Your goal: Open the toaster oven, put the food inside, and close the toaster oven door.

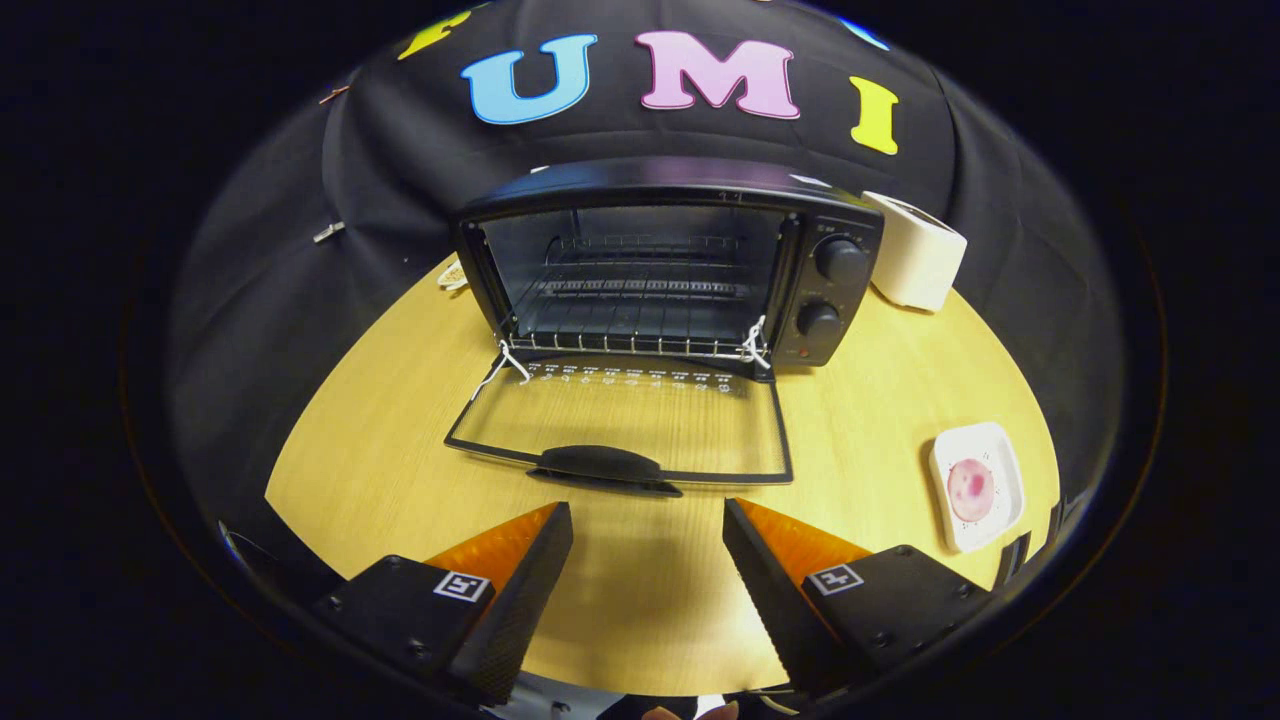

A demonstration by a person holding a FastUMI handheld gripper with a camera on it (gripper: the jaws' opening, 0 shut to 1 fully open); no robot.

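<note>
The black toaster oven (pixel 690 200) stands on the wooden table (pixel 370 450) beyond my fingers. Its glass door (pixel 620 425) hangs fully open, lying flat toward me, with the door handle (pixel 600 465) just ahead of my fingertips. A wire rack (pixel 640 305) shows inside, with nothing on it. The food, a round pink piece (pixel 970 488), lies on a small white square plate (pixel 1005 455) to the right of my right finger. My gripper (pixel 648 515) is open above the table, with nothing between its fingers.
A white box-shaped appliance (pixel 918 255) stands right of the oven, behind its two knobs (pixel 838 260). A small pale object (pixel 452 275) lies by the oven's left rear corner. Bare tabletop stretches left of the door and between door and plate.
</note>
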